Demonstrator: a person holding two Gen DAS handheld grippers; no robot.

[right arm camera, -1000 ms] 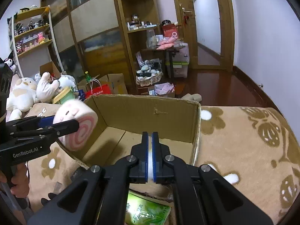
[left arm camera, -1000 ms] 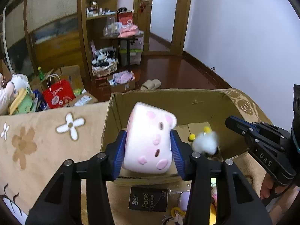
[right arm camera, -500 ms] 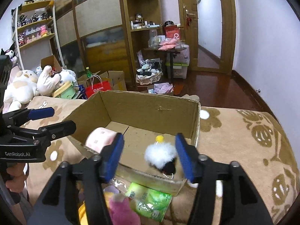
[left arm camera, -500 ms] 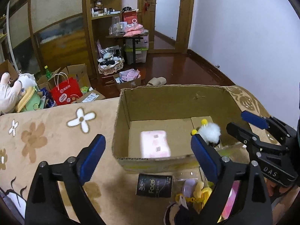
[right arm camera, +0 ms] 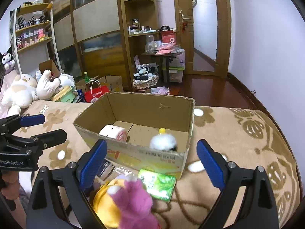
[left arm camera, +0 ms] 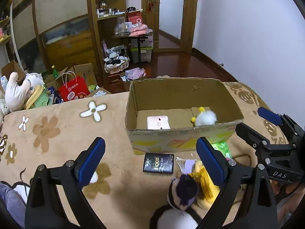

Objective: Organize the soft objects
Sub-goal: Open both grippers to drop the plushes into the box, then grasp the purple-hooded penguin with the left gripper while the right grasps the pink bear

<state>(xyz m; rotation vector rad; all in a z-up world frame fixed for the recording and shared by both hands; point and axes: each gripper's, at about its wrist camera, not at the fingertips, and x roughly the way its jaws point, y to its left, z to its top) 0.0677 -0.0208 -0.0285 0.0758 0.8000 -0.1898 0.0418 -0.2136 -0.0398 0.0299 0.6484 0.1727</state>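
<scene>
The box (left arm camera: 181, 139) is matt brown cardboard with a printed front. The blanket (left arm camera: 57, 133) under it is soft, short-piled cloth. The white toy (right arm camera: 163, 142) in the box looks fluffy, the pink toy (right arm camera: 133, 200) plush. The green packet (right arm camera: 157, 184) and black packet (left arm camera: 158, 163) are glossy plastic. The floor (left arm camera: 181, 64) is shiny wood.

Flowered tan blanket (left arm camera: 57, 133) carries cardboard box (left arm camera: 181, 141); black packet (left arm camera: 158, 163) beside it.
</scene>
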